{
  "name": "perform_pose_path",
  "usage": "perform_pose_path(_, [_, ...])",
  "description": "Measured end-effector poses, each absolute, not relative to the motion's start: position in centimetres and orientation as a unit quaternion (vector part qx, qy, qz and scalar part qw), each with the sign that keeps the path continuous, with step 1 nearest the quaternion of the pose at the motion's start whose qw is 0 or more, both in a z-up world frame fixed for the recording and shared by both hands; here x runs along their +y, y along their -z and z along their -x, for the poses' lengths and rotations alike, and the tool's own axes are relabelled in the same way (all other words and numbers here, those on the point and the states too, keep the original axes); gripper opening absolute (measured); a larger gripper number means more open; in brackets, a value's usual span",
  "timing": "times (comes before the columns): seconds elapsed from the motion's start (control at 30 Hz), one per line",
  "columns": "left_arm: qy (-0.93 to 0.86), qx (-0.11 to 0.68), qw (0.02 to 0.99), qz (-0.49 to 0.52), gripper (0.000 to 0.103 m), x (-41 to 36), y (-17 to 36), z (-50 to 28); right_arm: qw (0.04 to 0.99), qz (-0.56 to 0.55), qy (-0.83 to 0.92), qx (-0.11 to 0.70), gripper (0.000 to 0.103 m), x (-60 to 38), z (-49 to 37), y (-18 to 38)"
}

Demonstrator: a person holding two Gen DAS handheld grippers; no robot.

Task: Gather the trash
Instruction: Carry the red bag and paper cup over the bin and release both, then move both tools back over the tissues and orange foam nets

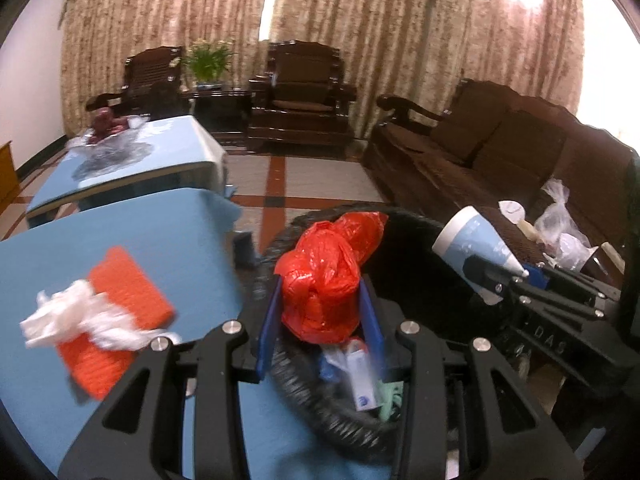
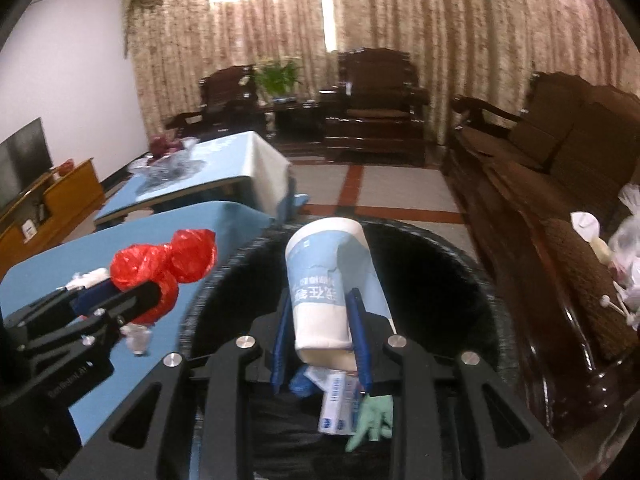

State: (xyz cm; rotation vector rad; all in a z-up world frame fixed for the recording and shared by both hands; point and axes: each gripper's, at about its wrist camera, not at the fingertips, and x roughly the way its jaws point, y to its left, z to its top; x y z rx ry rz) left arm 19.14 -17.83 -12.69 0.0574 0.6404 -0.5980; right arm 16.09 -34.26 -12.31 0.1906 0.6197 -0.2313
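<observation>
your left claw [image 1: 320, 312] grips the red plastic bag [image 1: 320, 280] and your right claw [image 2: 320, 332] the crushed paper cup [image 2: 324, 280], both over the black-lined bin [image 2: 460, 248] beside the counter [image 1: 120, 224].

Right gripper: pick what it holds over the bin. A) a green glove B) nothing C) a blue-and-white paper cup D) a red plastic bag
C: the right gripper is clamped on the blue-and-white paper cup above the black-lined bin.
</observation>
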Motion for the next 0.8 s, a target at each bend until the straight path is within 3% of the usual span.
perform_pose_path(0.13, [0.309, 0.319, 0.896, -0.024, 0.038, -20.4, 13.3, -19.9, 0.937, -0.097, 0.126, 0.312, 0.032, -36.6, -16.4, 13.3])
perform_pose_path(0.23, [0.316, 0.327, 0.89, -0.022, 0.053, -21.4, 13.7, -20.2, 0.933, -0.091, 0.142, 0.317, 0.04, -37.2, -16.1, 14.2])
perform_pose_path(0.3, [0.317, 0.329, 0.889, -0.019, 0.063, -21.5, 13.8, -20.3, 0.931, -0.089, 0.155, 0.318, 0.054, -37.6, -16.0, 14.7])
perform_pose_path(0.37, [0.313, 0.327, 0.891, -0.015, 0.075, -20.9, 13.7, -20.5, 0.93, -0.087, 0.168, 0.316, 0.08, -37.4, -15.8, 14.9])
perform_pose_path(0.47, [0.302, 0.325, 0.896, -0.01, 0.08, -19.0, 13.6, -20.6, 0.932, -0.081, 0.18, 0.304, 0.097, -36.5, -15.1, 14.7])
perform_pose_path(0.8, [0.208, 0.279, 0.937, -0.033, 0.088, -7.3, 12.3, -18.7, 0.948, -0.082, 0.128, 0.28, 0.097, -29.8, -15.6, 12.5])
